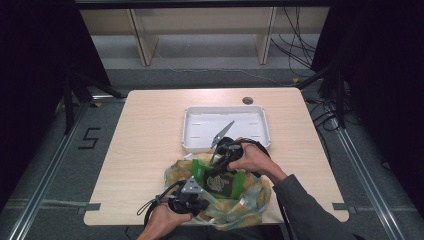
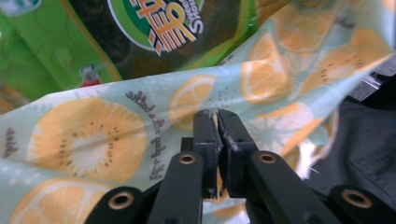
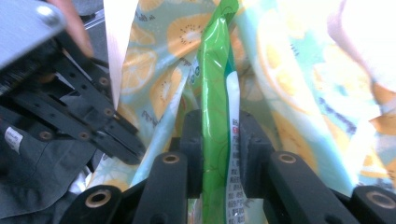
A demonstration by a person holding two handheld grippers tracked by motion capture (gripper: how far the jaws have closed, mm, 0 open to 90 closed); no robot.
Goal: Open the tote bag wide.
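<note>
Hands work two tongs: left gripper [image 2: 217,116] pinches the lemon-print bag [image 1: 250,197] at six o'clock, right gripper [image 3: 219,135] clamps the green packet [image 3: 215,93], seemingly lifting it out, tray [image 1: 192,142] at twelve o'clock next.

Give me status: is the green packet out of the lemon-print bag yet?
Partly. Done: left gripper is clamped on the lemon-print bag rim, and right gripper pinches the green packet. In hand: the packet stands half out of the bag near the white tray. Left: free it and set it down.
</note>
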